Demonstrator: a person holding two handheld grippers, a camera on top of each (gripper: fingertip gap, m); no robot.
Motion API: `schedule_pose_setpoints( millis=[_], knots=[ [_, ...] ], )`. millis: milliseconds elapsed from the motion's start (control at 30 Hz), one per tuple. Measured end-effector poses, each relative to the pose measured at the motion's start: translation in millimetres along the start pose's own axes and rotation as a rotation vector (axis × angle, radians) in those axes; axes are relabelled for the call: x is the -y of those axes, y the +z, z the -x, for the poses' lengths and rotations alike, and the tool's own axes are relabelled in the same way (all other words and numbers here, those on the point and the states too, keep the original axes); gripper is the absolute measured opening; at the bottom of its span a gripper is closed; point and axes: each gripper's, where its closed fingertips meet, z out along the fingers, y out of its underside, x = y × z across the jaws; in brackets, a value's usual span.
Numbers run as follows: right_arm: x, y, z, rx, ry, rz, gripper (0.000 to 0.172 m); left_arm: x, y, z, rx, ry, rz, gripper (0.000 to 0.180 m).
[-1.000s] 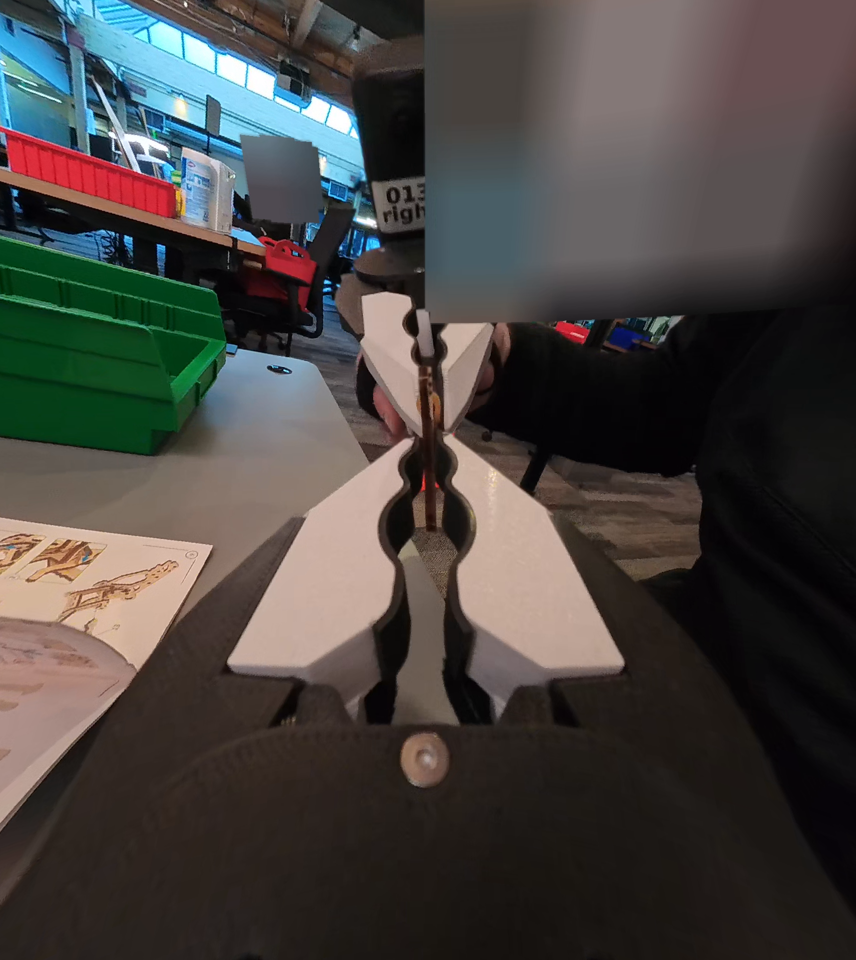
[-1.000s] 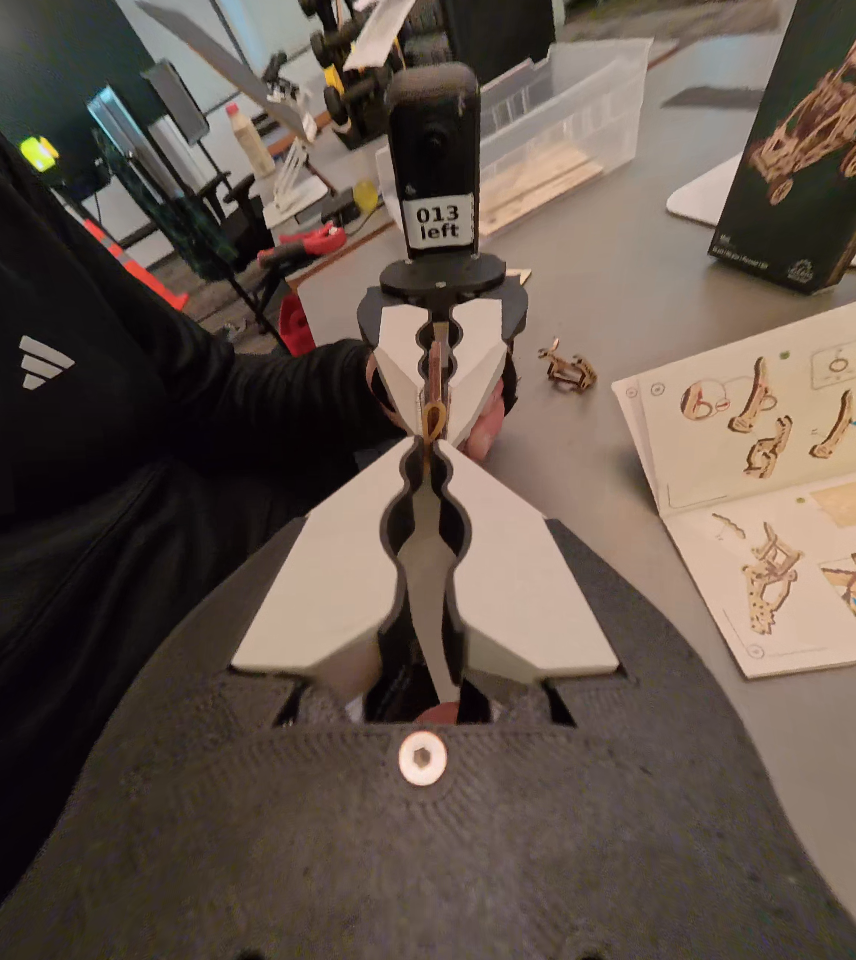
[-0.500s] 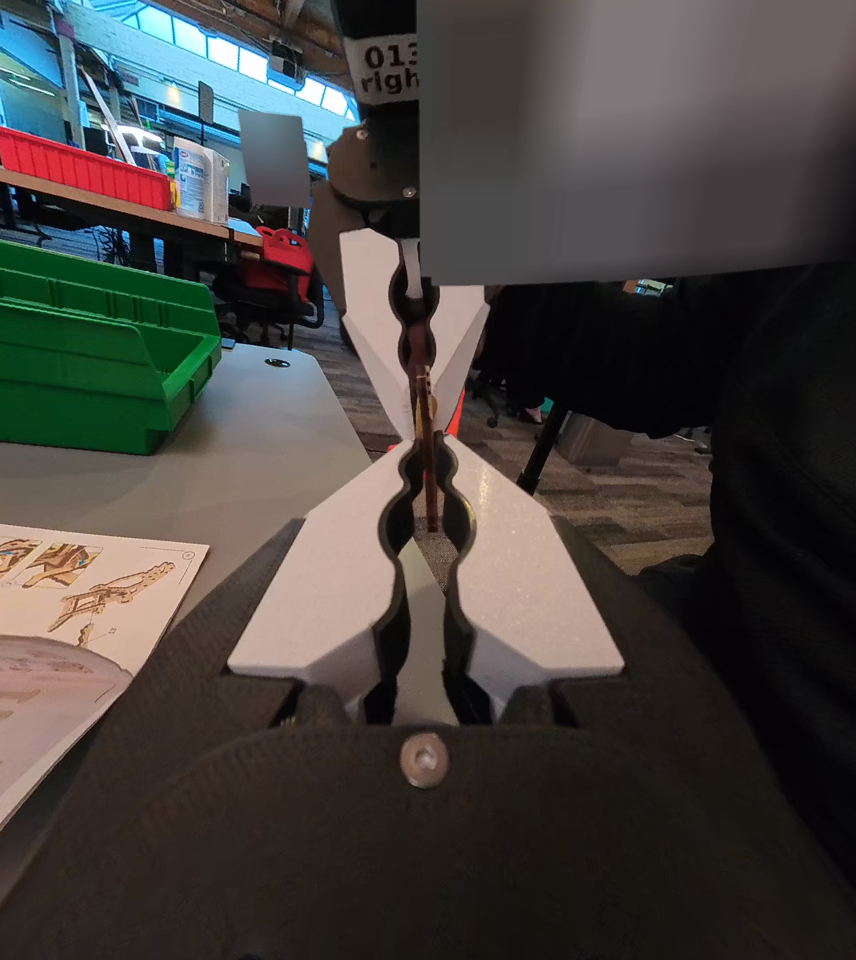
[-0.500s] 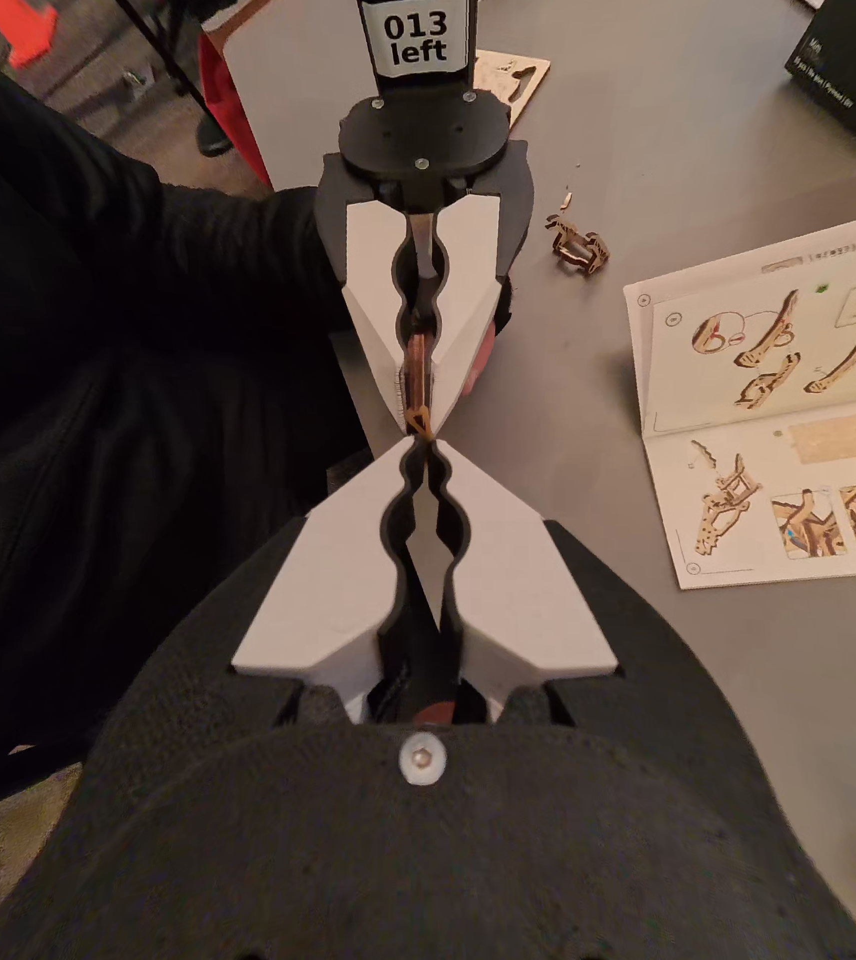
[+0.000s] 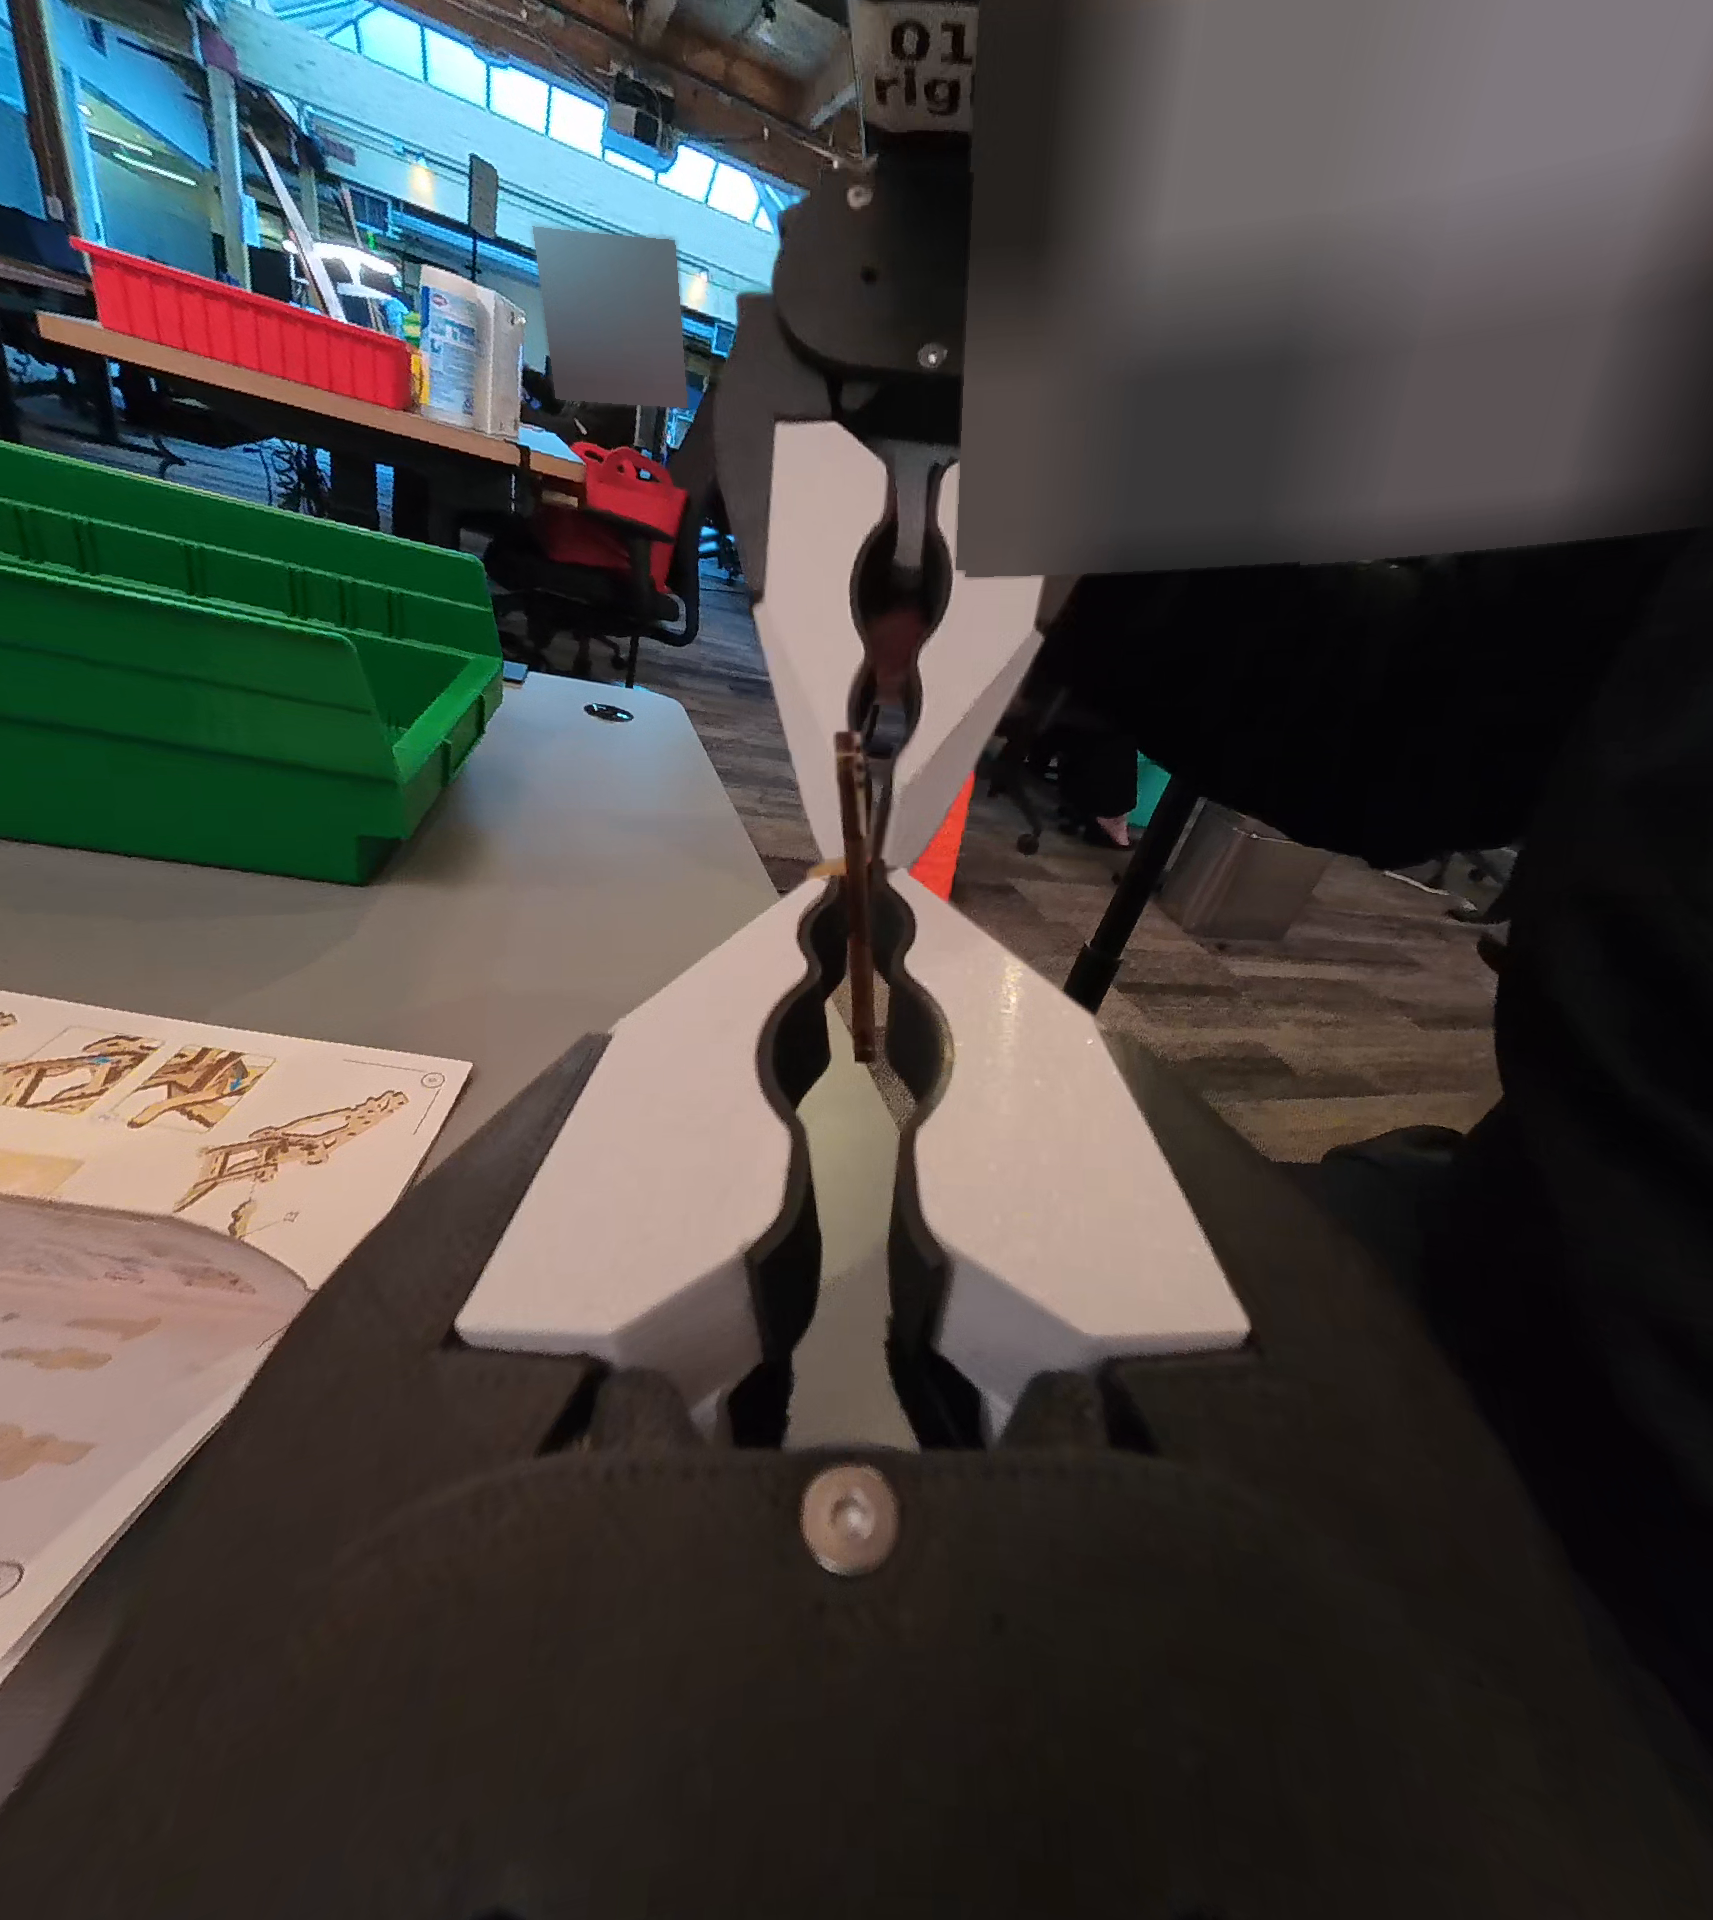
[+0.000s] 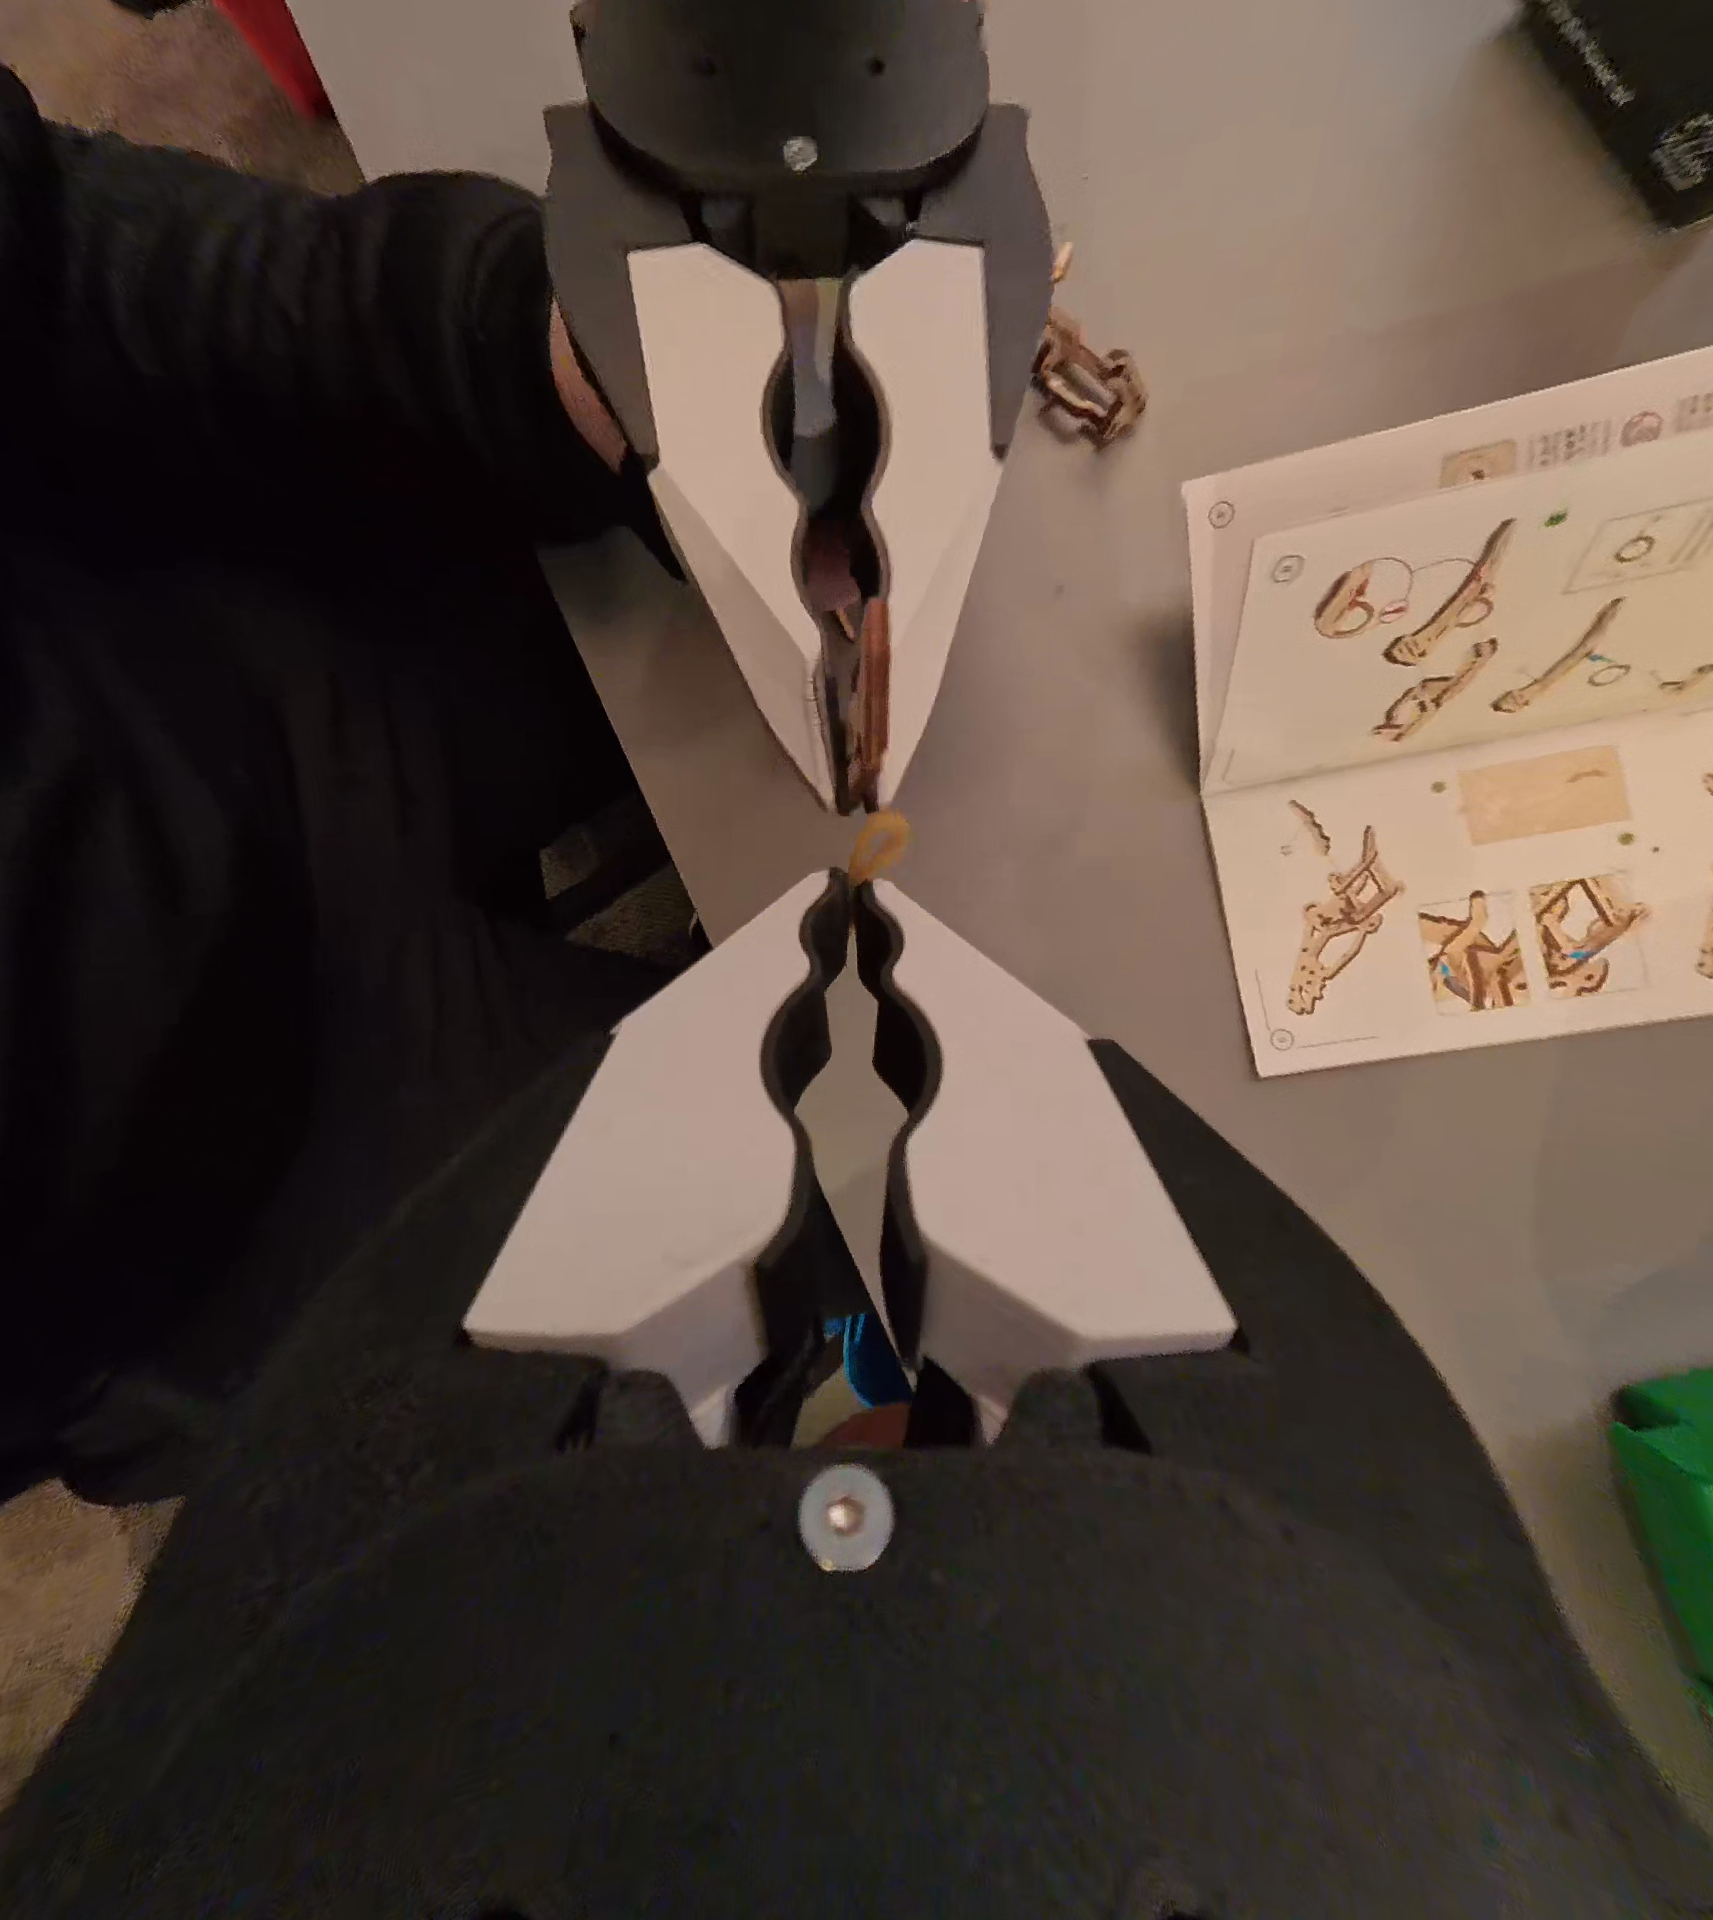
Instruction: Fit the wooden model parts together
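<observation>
Left gripper [image 5: 857,883] clamped on a thin, flat, dark-edged wooden part [image 5: 857,935] held upright above the table edge. Right gripper [image 6: 850,883], tip to tip with it, pinches a small tan rubber-band loop [image 6: 881,842]. Green bin [image 5: 208,665] on the grey table [image 5: 519,883]; contents hidden.

We are in a large open workshop or makerspace — high clerestory windows [image 5: 561,99] and exposed roof beams [image 5: 540,21] run overhead. Long workbenches [image 5: 239,379] carry a red parts tray [image 5: 239,322], green storage bins [image 5: 156,644] sit on our grey table [image 5: 519,894], office chairs [image 5: 613,582] stand on carpet tiles [image 5: 1247,1018] — and an assembly booklet [image 6: 1517,748] lies open.
</observation>
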Motion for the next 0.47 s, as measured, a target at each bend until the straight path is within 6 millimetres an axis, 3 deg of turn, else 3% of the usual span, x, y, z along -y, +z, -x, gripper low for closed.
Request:
schedule_pose_setpoints(
  millis=[33, 267, 467],
  knots=[
    [1, -3, -1, -0.003, 0.009, -0.034, 0.000, -1, 1, -1, -0.007, -0.002, 0.005, 0.002],
    [14, -18, 7, 0.045, -0.008, -0.212, 0.000, 1, 0, -2, -0.035, -0.043, -0.013, 0.001],
    [13, -12, 4, -0.027, -0.072, -0.113, 0.000, 0, 2, -3, -0.060, -0.078, -0.012, 0.002]
  ],
)
